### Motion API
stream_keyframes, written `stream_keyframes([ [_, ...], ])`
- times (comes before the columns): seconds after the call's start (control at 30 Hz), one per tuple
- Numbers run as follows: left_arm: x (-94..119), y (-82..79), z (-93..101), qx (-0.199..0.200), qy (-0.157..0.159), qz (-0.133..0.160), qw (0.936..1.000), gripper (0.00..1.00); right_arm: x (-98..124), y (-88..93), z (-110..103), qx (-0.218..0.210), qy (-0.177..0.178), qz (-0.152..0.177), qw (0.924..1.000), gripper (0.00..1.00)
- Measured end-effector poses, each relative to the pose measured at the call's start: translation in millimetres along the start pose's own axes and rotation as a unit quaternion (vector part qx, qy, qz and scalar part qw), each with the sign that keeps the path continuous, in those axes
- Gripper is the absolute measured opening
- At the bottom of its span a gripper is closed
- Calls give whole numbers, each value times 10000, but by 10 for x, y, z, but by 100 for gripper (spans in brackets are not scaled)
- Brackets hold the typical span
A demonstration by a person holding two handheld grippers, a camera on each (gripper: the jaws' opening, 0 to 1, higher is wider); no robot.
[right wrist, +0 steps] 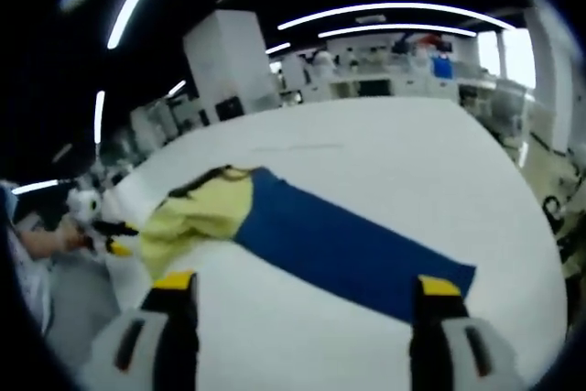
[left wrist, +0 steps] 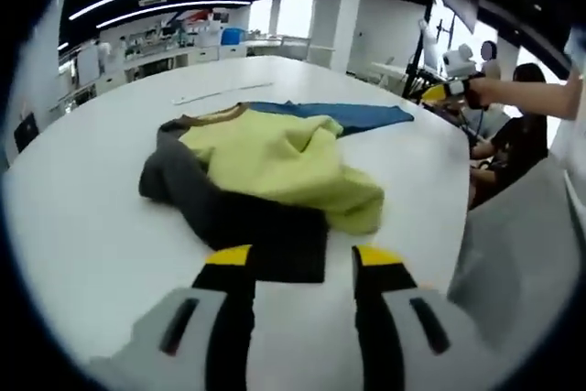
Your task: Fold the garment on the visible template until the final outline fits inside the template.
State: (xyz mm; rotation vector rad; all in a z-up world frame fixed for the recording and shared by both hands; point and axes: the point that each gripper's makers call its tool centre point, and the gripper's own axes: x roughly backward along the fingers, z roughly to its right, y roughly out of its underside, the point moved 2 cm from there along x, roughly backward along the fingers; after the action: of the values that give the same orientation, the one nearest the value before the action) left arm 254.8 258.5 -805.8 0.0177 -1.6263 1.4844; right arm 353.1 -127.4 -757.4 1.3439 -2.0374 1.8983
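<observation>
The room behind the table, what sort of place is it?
Probably a lab or open workspace: a large white table holding a garment, workbenches along the back, strip lights overhead.

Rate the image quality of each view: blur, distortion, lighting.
Left gripper view: fairly sharp at the centre, the garment reads clearly; fisheye bends the table edge; bright windows wash out the far background. Right gripper view: softer, smeared overall, likely motion blur; ceiling light strips curve with distortion; the blue template stays legible, and the open right hand-held gripper tips are blurred.
</observation>
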Motion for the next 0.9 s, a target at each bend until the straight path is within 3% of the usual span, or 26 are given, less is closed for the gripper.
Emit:
stream_keyframes([
  [0.07,-50,69,-5,-116,-1,-125,9999,33,11,11,-12,9,-1,-3,10000,97],
  [0.4,-177,121,28,-392,-68,-316,9987,27,82,50,15,-51,39,0,10000,96],
  [0.6,-191,145,-53,-526,-269,-410,9974,16,86,43,12,-97,46,26,9999,96],
  [0.7,-201,147,-79,-786,-349,-414,9954,12,81,46,-8,-101,54,33,9999,95],
  [0.77,-199,168,-73,-836,-305,-469,9949,0,73,50,-31,-115,35,28,9999,95],
  [0.9,-161,187,-101,-681,-288,-497,9960,0,72,55,-27,-108,9,15,9999,95],
])
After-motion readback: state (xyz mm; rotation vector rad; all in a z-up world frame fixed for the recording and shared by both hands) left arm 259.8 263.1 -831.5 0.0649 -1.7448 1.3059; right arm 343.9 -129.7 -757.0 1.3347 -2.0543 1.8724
